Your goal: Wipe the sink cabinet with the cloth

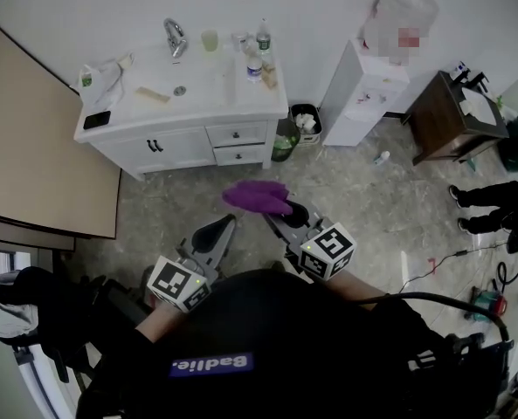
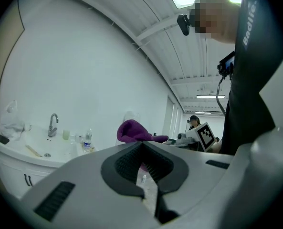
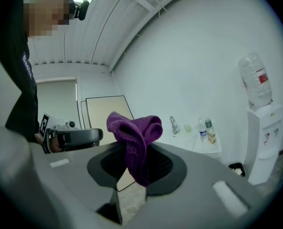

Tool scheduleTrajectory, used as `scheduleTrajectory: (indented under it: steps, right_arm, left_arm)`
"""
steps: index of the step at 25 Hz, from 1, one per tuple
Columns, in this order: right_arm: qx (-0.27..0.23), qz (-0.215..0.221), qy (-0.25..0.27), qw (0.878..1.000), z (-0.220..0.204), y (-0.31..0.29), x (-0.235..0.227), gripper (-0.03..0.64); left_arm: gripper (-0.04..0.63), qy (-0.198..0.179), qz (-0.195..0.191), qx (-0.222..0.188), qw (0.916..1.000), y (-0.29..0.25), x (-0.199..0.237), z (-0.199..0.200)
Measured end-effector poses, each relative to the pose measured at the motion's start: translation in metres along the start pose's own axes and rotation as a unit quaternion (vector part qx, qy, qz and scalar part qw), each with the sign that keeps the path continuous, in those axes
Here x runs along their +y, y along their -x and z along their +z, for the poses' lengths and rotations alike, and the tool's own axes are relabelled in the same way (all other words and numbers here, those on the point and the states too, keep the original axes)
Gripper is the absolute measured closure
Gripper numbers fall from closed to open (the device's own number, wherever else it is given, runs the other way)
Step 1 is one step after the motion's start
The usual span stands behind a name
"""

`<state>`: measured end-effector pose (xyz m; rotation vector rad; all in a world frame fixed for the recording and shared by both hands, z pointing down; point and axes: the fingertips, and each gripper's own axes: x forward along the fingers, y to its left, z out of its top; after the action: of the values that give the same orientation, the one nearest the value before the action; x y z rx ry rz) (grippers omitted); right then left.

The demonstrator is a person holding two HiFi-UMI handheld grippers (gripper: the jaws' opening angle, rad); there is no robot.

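- Standing well back from the sink cabinet [image 1: 184,147], both tools raised in front and aimed its way.
- Pinching the purple cloth [image 3: 134,132] at the tips of the right tool [image 1: 286,209], clamped tight on a bunched fold. Probably gripped mid-cloth to leave loose ends free for wiping.
- Knitted or terry by the look of it: soft, nubbly and floppy, drooping down between the pads and puffing out above them.
- Carrying nothing in the left tool [image 2: 142,146]: clenched tip to tip, ribbed black pads [image 2: 127,162] meeting over speckled floor [image 2: 148,186], just beside the right tool. Likely kept free to steady things or shift clutter.
- Looking ahead past both sets of tips: white, glossy, flat-fronted, with two drawers [image 1: 237,134] on small knobs, dark handles on the doors and a basin [image 1: 189,77] moulded into the worktop [image 1: 241,96].
- Plenty parked up there, far beyond the tips: chrome faucet [image 1: 175,37], pale cup [image 1: 209,39], clear plastic bottles [image 1: 254,64], and a black phone [image 1: 96,120] at the corner off to the left tool's side.
- No contact yet between cloth and cabinet. Wiping not begun, by the look of it, with a walk-in needed first.
- Worth minding: light, tippy bottles, easily knocked by a sweeping cloth.
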<state>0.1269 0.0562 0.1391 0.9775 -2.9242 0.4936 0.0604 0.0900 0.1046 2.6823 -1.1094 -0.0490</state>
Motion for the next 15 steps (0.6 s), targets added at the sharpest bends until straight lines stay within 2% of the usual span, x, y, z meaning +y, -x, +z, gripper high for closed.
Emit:
scheduleTrajectory:
  steps: [15]
  right_arm:
    - [-0.005, -0.005, 0.007, 1.000, -0.010, 0.017, 0.033, 0.531]
  left_arm:
    - [0.591, -0.019, -0.040, 0.005, 0.9990, 0.022, -0.028, -0.010]
